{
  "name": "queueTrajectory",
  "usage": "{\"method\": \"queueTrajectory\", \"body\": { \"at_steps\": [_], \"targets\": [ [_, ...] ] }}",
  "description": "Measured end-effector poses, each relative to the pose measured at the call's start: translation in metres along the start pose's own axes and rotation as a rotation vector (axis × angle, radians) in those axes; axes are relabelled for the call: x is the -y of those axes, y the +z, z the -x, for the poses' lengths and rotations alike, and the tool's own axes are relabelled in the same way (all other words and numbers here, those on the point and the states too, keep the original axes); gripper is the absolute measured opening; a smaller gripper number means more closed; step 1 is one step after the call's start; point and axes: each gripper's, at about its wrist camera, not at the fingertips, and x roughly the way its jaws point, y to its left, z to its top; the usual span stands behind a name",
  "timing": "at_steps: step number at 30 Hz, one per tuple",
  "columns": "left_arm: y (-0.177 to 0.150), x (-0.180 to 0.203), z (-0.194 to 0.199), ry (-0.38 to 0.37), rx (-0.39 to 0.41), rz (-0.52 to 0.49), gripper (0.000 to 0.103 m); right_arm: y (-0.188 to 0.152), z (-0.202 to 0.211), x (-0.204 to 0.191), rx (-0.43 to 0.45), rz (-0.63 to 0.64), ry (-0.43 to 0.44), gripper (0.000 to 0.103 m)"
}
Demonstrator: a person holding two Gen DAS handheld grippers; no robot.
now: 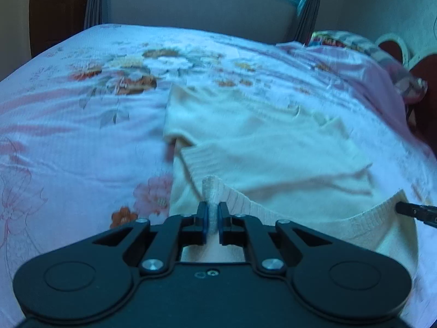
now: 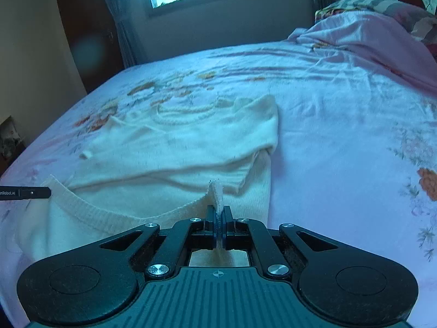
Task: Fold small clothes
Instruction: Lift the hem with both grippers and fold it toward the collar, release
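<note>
The cream ribbed-knit sweater (image 1: 262, 147) lies flat on the floral pink bed sheet (image 1: 68, 136), sleeves folded in. The left gripper (image 1: 213, 218) and right gripper (image 2: 218, 218) each pinch its near ribbed hem. To fold well, I would lift both corners level, keep the hem taut, and carry it evenly toward the neckline.

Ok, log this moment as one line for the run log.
stage: mid-fold | left gripper: shut on sweater hem | right gripper: shut on sweater hem | cream sweater: sleeves folded in, on floral bedsheet
</note>
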Motion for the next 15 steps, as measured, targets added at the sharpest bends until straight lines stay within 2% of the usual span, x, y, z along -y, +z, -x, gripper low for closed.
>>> {"method": "queueTrajectory", "body": {
  "at_steps": [6, 12, 15],
  "targets": [
    [0.043, 0.008, -0.002, -0.020, 0.089, 0.022, 0.006, 0.042, 0.000, -0.003, 0.100, 0.020, -0.017, 0.003],
    [0.097, 0.003, -0.043, -0.008, 0.124, 0.063, 0.006, 0.099, -0.045, 0.008, 0.148, 0.014, -0.035, 0.003],
    [0.122, 0.004, -0.070, 0.005, 0.132, 0.053, 0.006, 0.126, -0.077, 0.020, 0.156, 0.003, -0.044, 0.003]
  ]
}}
